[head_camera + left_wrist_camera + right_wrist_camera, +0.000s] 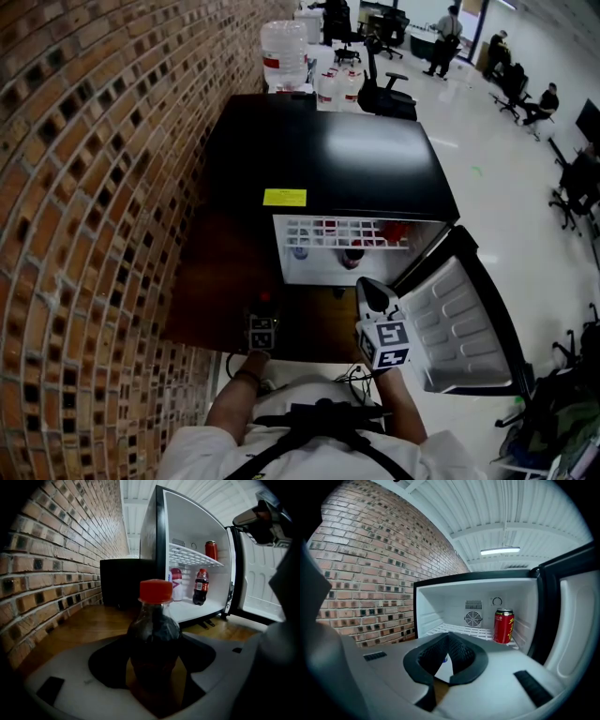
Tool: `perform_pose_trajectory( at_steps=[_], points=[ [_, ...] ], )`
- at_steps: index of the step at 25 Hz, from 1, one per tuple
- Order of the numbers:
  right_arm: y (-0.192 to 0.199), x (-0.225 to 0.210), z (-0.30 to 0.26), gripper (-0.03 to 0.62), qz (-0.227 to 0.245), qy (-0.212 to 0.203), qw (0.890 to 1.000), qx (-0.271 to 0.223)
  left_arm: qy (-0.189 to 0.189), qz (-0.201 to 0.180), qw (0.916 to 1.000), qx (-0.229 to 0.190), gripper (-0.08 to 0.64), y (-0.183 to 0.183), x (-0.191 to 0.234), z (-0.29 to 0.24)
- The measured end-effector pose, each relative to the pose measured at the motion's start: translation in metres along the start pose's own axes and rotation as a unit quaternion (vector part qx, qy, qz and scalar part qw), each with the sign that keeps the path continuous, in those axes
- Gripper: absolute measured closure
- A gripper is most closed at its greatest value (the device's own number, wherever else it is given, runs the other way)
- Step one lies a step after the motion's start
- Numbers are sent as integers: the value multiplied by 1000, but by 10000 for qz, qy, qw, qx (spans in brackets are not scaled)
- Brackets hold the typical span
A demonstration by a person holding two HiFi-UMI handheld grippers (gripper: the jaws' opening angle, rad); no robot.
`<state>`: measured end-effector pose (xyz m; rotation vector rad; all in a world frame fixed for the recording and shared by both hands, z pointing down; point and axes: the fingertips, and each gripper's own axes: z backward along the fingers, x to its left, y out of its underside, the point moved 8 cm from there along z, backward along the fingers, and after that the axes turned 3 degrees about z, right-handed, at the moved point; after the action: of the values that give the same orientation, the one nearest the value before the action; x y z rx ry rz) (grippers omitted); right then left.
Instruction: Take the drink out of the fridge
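I look down on a black fridge, yellow sticker on top, door open to my right, wire shelf inside, brick wall alongside, left gripper and right gripper before it.

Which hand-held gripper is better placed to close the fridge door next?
Probably right. The right hand-held gripper is empty, jaws together, beside the open door. The left hand-held gripper is shut on the red-capped bottle, farther from it.
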<state>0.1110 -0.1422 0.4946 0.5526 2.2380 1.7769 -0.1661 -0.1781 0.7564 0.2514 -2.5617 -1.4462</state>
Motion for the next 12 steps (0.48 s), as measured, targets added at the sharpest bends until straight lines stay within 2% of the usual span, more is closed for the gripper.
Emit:
perform_pose_trajectory(
  at_steps=[12],
  points=[
    [5, 1, 4, 586, -61, -14, 10000, 37, -13, -54, 9999, 138, 236, 2, 2, 0]
  ],
)
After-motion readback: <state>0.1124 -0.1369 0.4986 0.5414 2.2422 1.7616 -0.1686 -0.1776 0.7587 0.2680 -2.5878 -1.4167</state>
